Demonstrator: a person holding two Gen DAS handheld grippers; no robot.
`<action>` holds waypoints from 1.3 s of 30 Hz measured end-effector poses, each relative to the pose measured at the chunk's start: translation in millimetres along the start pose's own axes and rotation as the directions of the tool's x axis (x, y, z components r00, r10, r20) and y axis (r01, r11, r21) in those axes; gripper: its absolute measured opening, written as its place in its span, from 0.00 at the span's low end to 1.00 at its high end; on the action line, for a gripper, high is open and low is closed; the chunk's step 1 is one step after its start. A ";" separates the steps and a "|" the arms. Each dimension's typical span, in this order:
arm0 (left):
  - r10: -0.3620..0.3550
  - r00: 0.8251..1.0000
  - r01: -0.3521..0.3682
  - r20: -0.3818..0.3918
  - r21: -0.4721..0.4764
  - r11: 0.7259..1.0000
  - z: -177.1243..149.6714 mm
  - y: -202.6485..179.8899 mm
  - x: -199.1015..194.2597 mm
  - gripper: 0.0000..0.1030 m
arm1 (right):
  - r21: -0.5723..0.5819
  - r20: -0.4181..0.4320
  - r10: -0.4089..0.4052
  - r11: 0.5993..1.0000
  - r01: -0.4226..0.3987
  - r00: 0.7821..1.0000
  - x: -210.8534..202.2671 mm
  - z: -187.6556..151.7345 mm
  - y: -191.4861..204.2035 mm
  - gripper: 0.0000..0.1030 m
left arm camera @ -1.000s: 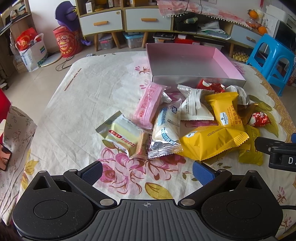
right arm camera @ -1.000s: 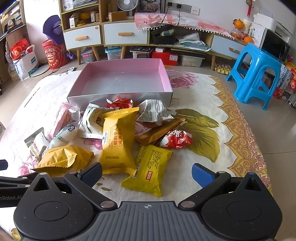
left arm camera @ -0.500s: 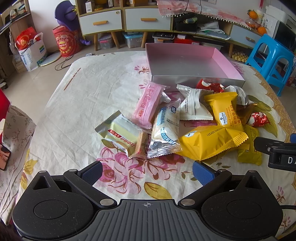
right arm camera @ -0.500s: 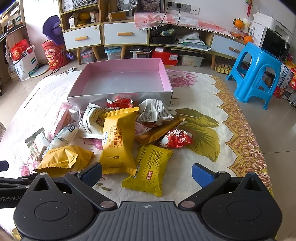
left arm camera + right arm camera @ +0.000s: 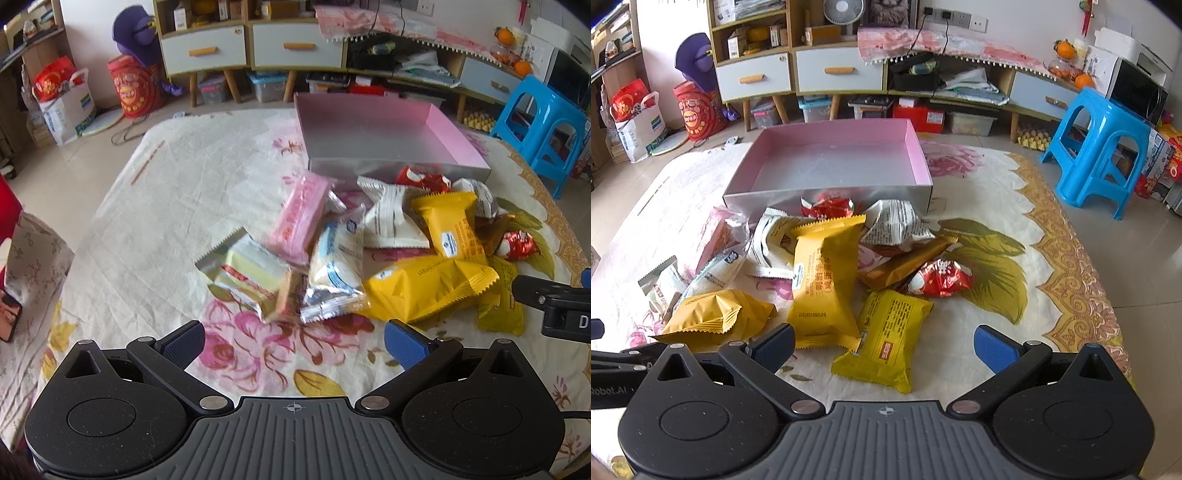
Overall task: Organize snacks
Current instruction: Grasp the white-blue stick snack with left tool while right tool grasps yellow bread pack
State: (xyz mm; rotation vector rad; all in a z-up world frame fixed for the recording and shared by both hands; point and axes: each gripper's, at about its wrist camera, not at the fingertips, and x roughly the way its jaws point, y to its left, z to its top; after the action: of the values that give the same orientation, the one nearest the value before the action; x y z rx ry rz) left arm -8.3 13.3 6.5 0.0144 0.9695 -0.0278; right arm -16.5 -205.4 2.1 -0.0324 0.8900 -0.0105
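Several snack packs lie in a heap on the flowered tablecloth, in front of an empty pink-lined box point(image 5: 454, 127) point(image 5: 916, 151). In the left wrist view I see a pink pack point(image 5: 301, 218), a white-and-blue pack point(image 5: 338, 258), a pale green pack point(image 5: 251, 271) and a big yellow pack point(image 5: 424, 286). My left gripper point(image 5: 293, 343) hangs open just short of the heap, holding nothing. My right gripper point(image 5: 884, 345) is open too, right over the near end of a flat yellow pack point(image 5: 886, 338), beside a tall yellow pack point(image 5: 823, 280) and a red pack point(image 5: 940, 277).
The table's right edge runs past a blue plastic stool point(image 5: 1104, 147). Low cabinets point(image 5: 827, 70) and storage bins line the far wall. Bags point(image 5: 62, 99) stand on the floor at the left. The right gripper's finger point(image 5: 546, 293) shows at the left wrist view's right edge.
Both grippers have barely moved; the left one has crept slightly forward toward the heap. The snacks and box lie as before.
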 end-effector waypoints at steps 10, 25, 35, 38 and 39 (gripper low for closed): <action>-0.156 0.986 0.159 -0.058 0.048 0.986 25.2 28.2 8.6 1.00 | 0.007 -0.074 0.117 0.993 -0.117 0.990 2.3 30.5 -0.6 0.92; -0.426 0.903 0.420 -0.047 -0.107 0.901 45.1 37.0 58.0 0.78 | 0.220 -0.181 0.338 0.929 -0.297 0.924 57.3 42.0 -18.1 0.71; -0.442 0.894 0.429 -0.081 -0.139 0.893 56.0 29.8 87.9 0.56 | 0.167 -0.198 0.365 0.927 -0.336 0.909 75.4 40.5 -4.7 0.58; -0.426 0.900 0.414 -0.090 -0.122 0.902 58.8 24.1 94.7 0.55 | 0.138 -0.214 0.352 0.934 -0.328 0.911 81.5 40.7 0.0 0.55; -0.418 0.904 0.407 -0.093 -0.118 0.906 58.6 22.3 96.5 0.55 | 0.132 -0.219 0.350 0.936 -0.327 0.911 82.9 40.4 1.3 0.53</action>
State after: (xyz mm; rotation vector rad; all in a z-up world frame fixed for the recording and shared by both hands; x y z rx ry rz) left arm 95.3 32.5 -39.9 -0.2828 1.0758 -0.3763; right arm 67.1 -205.0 -36.9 0.2153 1.1269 0.2752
